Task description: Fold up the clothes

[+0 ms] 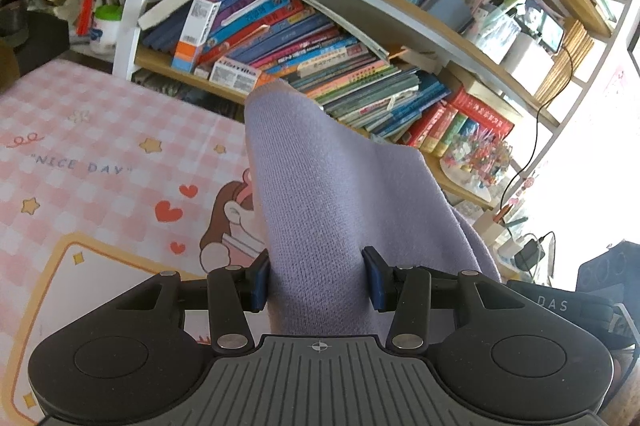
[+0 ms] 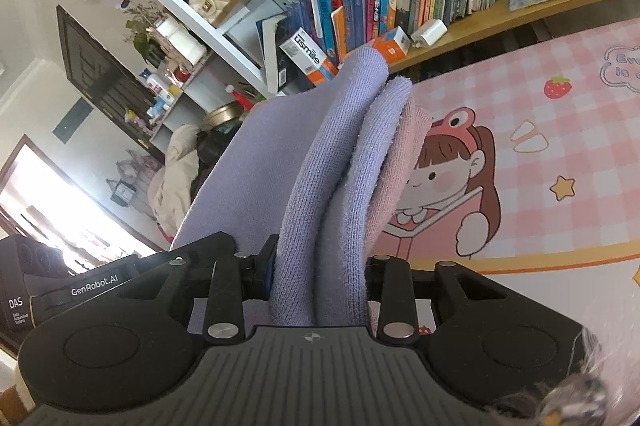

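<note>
**Cloth held up high could slip or fold crooked**

Cloth is the thing to watch. It is soft, purple and knitted, and it fills the middle of both pictures, lifted up off the mat. In the right wrist picture it is bunched into thick rolls, with a pink layer showing at the right side of the bunch.

The left gripper has its blue pads squeezed against the sides of the cloth, so it is pinching it. The right gripper is pinching the thick bunch too. Only one blue pad shows there; the other side is hidden by the cloth.

Below the cloth lies the pink checked mat with stars, hearts and a cartoon girl. Behind, at the top of both pictures, sits the bookshelf, packed with books.

What could go wrong, I think:

- The right bunch is fat and has many layers. One layer could slide out, and then the fold would open.
- If one hand comes down sooner than the other, the cloth may land twisted or with lumps.
- The cloth is close to the shelf. A big swing could catch the little boxes on the shelf edge.
- Pulling the two hands too far apart could tug the cloth out of a pinch.
</note>
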`<state>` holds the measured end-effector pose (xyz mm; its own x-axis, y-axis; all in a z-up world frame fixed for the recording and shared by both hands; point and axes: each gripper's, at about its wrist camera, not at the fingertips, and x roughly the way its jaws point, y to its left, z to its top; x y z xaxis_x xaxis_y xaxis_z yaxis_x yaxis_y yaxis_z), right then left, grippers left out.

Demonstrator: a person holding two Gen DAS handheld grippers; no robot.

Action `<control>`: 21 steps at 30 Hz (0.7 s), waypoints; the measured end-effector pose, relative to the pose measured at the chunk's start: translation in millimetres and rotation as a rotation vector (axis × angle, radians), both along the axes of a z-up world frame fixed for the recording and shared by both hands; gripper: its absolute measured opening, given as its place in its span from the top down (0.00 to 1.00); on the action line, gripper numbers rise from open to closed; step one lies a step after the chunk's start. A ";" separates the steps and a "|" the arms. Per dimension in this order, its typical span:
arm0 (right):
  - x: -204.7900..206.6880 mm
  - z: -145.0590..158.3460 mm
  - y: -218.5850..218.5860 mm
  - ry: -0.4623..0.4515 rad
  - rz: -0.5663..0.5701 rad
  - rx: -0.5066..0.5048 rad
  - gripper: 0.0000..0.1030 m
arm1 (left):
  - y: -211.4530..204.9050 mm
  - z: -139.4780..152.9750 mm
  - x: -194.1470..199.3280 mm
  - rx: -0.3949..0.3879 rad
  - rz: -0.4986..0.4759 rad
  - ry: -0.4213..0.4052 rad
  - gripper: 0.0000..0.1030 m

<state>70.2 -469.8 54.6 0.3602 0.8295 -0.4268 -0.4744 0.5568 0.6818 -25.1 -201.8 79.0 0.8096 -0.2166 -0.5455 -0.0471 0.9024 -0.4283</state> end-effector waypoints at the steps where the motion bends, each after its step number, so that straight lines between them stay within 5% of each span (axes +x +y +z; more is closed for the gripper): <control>1: 0.3 0.9 1.2 -0.002 -0.003 0.000 0.71 | 1.7 0.6 1.1 -0.003 -0.002 -0.002 0.57; 21: 11.6 5.0 70.9 0.002 -0.149 -0.017 0.71 | 79.0 -3.5 51.1 -0.032 -0.134 -0.001 0.57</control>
